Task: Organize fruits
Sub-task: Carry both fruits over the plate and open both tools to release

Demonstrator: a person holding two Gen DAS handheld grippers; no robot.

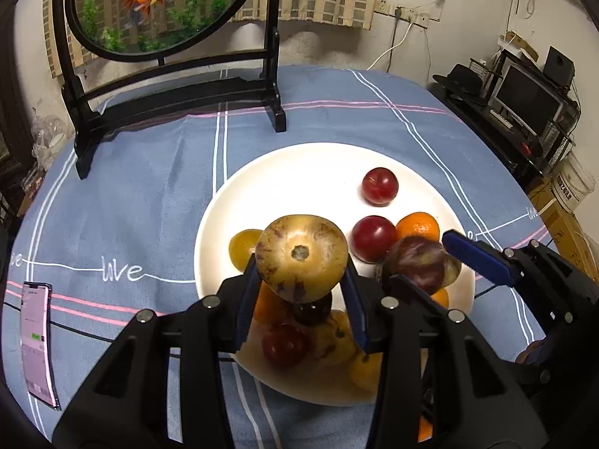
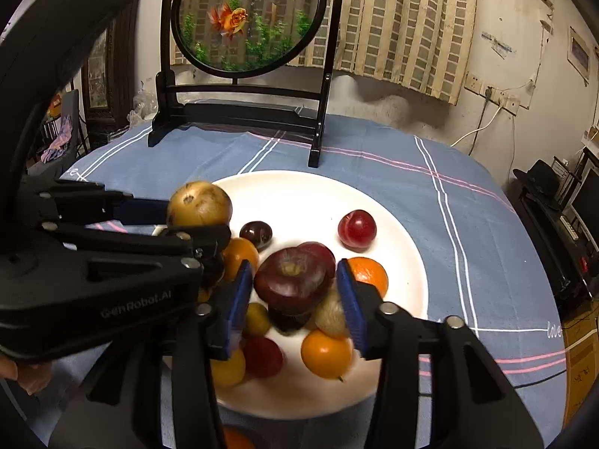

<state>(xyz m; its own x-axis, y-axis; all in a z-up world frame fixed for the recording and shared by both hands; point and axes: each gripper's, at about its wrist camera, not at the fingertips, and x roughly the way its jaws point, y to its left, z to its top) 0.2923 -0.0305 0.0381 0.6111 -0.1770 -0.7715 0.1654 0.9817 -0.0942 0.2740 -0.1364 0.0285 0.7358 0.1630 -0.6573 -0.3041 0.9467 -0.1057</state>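
A white plate [image 1: 299,164] [image 2: 307,194] holds several plums, oranges and yellow fruits. My left gripper [image 1: 303,284] is shut on a yellow-brown passion fruit [image 1: 301,256] and holds it above the plate's near side; the fruit also shows in the right wrist view [image 2: 198,204]. My right gripper [image 2: 294,295] is shut on a dark purple passion fruit [image 2: 295,278], held above the pile; in the left wrist view that fruit [image 1: 421,262] sits at the right between blue fingers [image 1: 475,258]. A red plum [image 1: 379,185] [image 2: 356,229] lies alone at the plate's far side.
A black wooden stand [image 1: 179,93] [image 2: 239,119] with a round goldfish panel stands at the table's back. A phone [image 1: 37,340] lies on the blue striped cloth at the left. A dark shelf with a monitor [image 1: 524,97] stands to the right.
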